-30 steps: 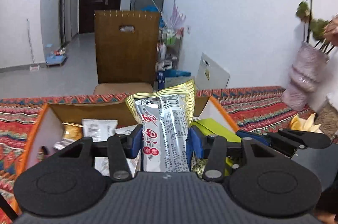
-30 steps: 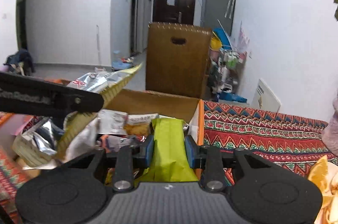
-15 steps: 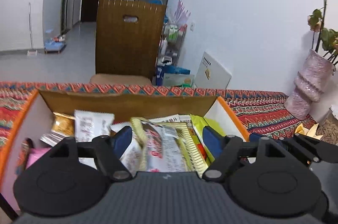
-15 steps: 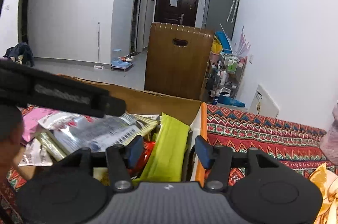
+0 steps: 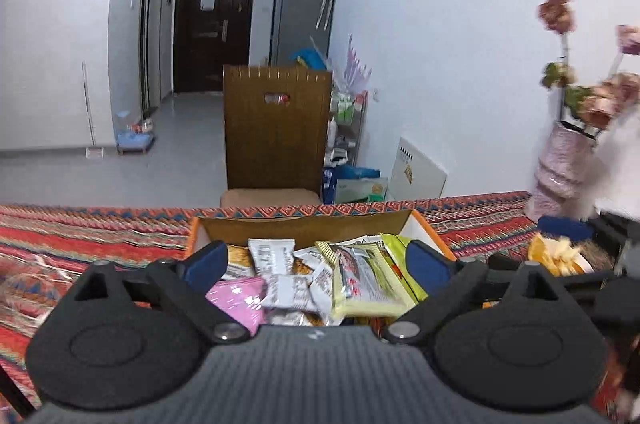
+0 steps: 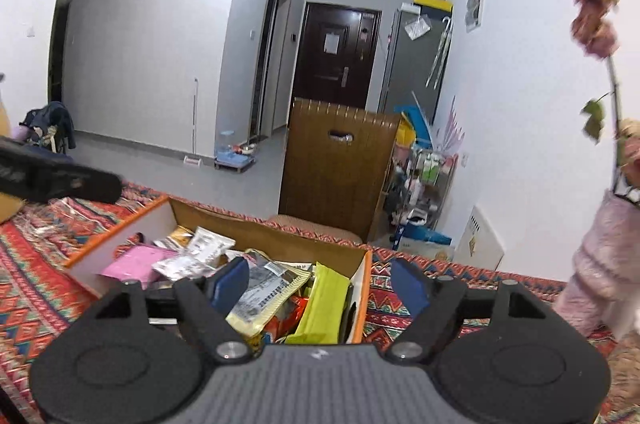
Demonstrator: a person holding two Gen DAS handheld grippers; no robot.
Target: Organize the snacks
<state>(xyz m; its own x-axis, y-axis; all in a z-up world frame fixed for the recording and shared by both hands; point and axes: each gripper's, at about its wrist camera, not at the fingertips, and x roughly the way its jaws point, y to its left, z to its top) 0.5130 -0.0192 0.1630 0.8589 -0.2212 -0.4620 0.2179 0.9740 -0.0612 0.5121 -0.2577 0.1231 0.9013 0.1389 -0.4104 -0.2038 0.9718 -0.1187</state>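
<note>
Blue pads mark the inner faces of both tools, and in each wrist view they stand far apart with nothing pressed between them. The left gripper (image 5: 316, 262) has just been opening its jaws, and they are empty now; the silver snack packet (image 5: 362, 274) lies flat in the cardboard box (image 5: 304, 222), on top of the other packets, probably because it was let go there. The right gripper (image 6: 320, 282) has also just been opening, and its jaws hold nothing; the green packet (image 6: 326, 304) leans on its edge against the right wall of the box, a place that keeps it upright and saves room. A pink packet (image 5: 238, 294) and several white ones fill the left part of the box, so the snacks are gathered in one container, as the task asks. Both tools hover above and a little in front of the box, not touching it. Under the box the patterned cloth (image 5: 100, 236) covers the table. Further right stands a pale vase (image 5: 560, 167) with dried flowers, well apart from the box. Behind the table there is a wooden chair (image 5: 276, 127), and far away a dark door (image 5: 214, 23).
</note>
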